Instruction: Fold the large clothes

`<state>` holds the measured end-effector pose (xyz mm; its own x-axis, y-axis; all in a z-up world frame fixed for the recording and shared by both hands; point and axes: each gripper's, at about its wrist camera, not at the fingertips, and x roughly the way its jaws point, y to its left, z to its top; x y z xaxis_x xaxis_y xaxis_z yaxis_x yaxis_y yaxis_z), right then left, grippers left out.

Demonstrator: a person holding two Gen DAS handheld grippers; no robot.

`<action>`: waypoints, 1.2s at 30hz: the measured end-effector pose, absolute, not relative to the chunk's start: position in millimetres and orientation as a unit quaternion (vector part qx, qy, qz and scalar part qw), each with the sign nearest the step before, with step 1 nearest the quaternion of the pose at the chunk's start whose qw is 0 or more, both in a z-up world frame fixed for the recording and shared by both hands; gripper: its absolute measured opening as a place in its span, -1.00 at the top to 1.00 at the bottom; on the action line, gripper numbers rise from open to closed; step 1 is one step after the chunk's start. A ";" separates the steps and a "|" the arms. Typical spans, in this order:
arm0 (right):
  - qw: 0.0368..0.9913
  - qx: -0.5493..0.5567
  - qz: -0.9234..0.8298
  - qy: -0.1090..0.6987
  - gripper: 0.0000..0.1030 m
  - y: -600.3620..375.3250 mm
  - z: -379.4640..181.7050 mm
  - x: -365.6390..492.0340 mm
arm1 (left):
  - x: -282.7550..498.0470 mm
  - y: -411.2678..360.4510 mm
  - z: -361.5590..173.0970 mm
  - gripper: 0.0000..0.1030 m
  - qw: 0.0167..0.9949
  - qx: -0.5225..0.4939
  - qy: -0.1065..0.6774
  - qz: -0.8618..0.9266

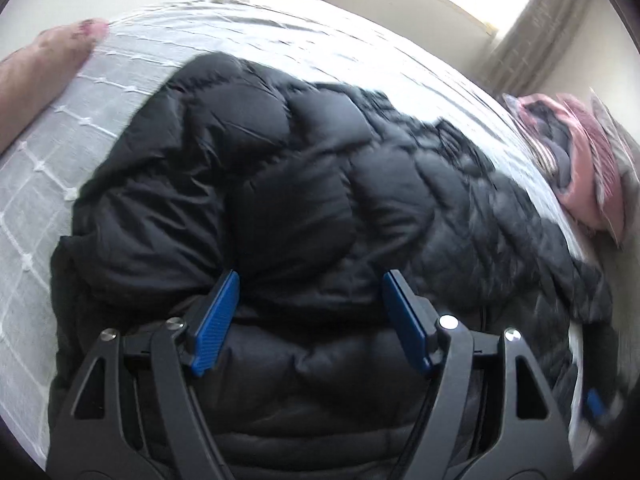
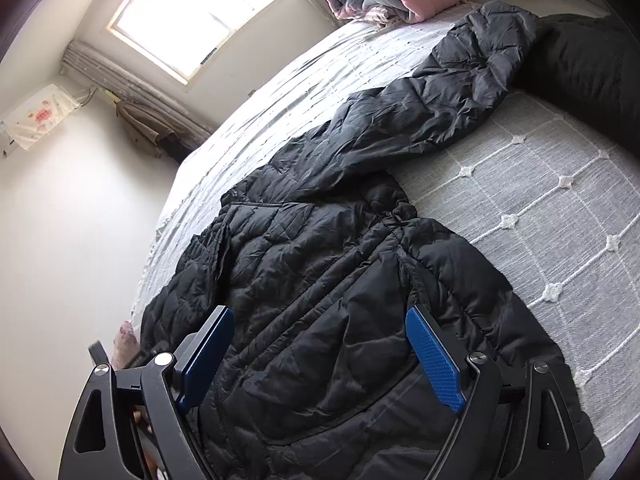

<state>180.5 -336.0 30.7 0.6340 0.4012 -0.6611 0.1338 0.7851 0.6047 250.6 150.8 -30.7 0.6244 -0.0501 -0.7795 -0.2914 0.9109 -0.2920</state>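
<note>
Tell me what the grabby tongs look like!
Both tongs look alike. The left tongs and right tongs have black frames with triangle-shaped holes and round silver screws. Each finger ends in a flat blue pad with a tiny bumpy pattern. No sleeves show.

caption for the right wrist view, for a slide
Open right hand-held gripper above a black puffer jacket spread on a grey bedspread.
</note>
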 end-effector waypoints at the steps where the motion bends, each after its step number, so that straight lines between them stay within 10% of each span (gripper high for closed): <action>1: 0.844 0.321 0.081 0.422 -0.72 -335.0 28.7 181.5 | 247.2 148.2 -27.3 -0.43 0.880 -0.198 0.426 0.067; 36: 0.826 0.468 -0.099 0.300 -0.58 -558.0 -10.7 304.3 | 214.5 146.6 -26.1 -0.66 0.857 -0.280 0.433 0.005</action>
